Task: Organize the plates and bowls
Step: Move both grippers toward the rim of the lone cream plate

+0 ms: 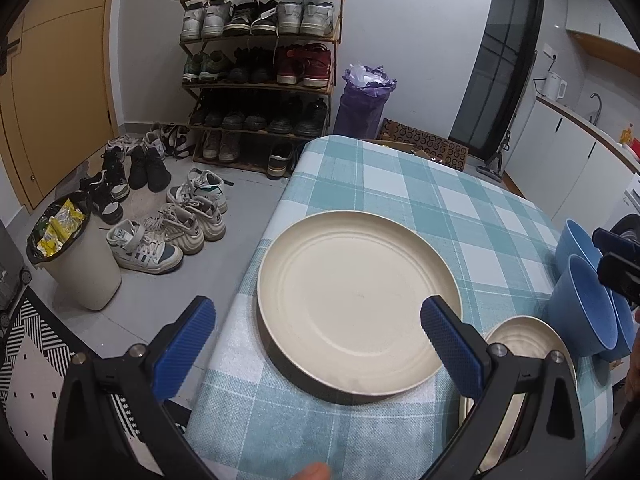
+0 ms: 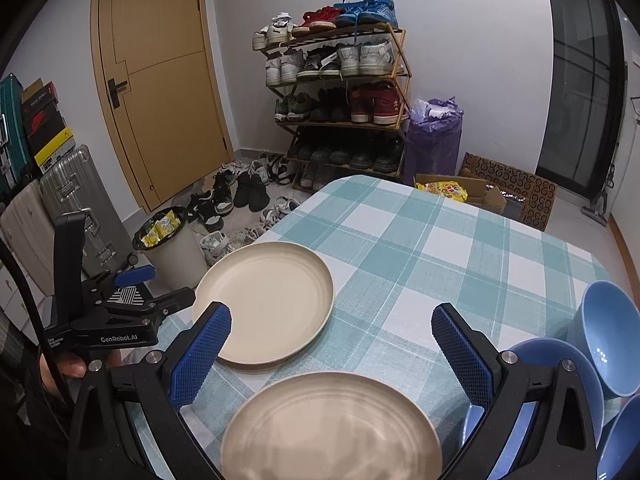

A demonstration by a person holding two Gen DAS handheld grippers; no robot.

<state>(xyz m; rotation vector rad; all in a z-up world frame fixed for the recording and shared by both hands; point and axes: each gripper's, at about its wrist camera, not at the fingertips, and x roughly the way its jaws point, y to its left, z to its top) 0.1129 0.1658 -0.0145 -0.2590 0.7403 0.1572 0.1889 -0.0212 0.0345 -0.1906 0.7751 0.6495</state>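
Note:
A large cream plate (image 1: pixel 360 304) lies near the left edge of the checked table (image 1: pixel 460 208). My left gripper (image 1: pixel 318 316) is open; its near rim sits between the fingers, ungripped. A second cream plate (image 1: pixel 520 340) lies to its right, partly hidden by my finger. In the right wrist view this nearer plate (image 2: pixel 332 428) lies just below my open right gripper (image 2: pixel 331 320), with the far plate (image 2: pixel 266 300) beyond. The left gripper (image 2: pixel 160 286) hovers at the far plate's left rim. Three blue bowls (image 2: pixel 608 332) (image 2: pixel 560 376) (image 2: pixel 620 440) lean together at the right.
The table's left edge (image 1: pixel 256 256) drops to a grey floor with a bin (image 1: pixel 76 256) and scattered shoes (image 1: pixel 176 224). A shoe rack (image 1: pixel 260 72) stands at the back wall. The far half of the tablecloth (image 2: pixel 460 240) lies bare. Suitcases (image 2: pixel 60 200) stand at the left.

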